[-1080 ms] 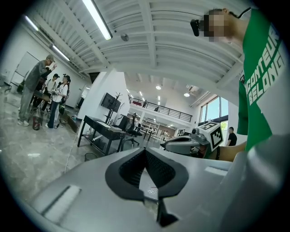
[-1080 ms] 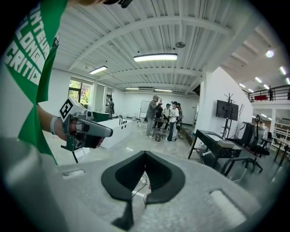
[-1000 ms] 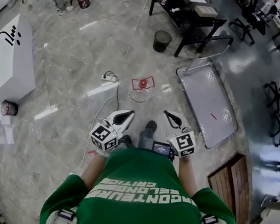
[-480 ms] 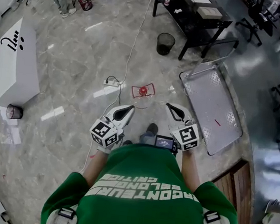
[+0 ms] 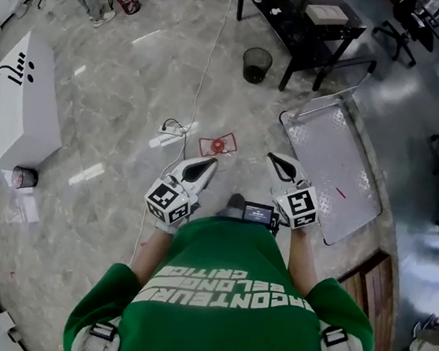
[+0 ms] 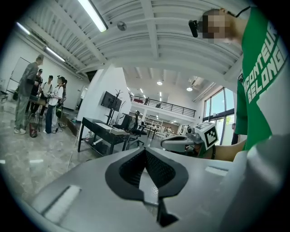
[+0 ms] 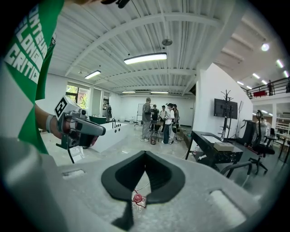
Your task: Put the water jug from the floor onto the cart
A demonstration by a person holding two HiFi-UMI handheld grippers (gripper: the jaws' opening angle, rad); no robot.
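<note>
- Both tools were closed tight and held nothing: the left gripper [image 5: 205, 166] and right gripper [image 5: 277, 163] sat low centre in the head view.
- The water jug [image 5: 218, 145], red-capped, stood on the floor just above them, mid-frame. The right gripper view showed it straight ahead past the closed jaws.
- The cart [image 5: 331, 141] lay right of the jug, its flat deck bare.
- I judged I should open both jaws before going down, grip the jug from two sides, and avoid the power strip [image 5: 171, 129] to its left.
</note>
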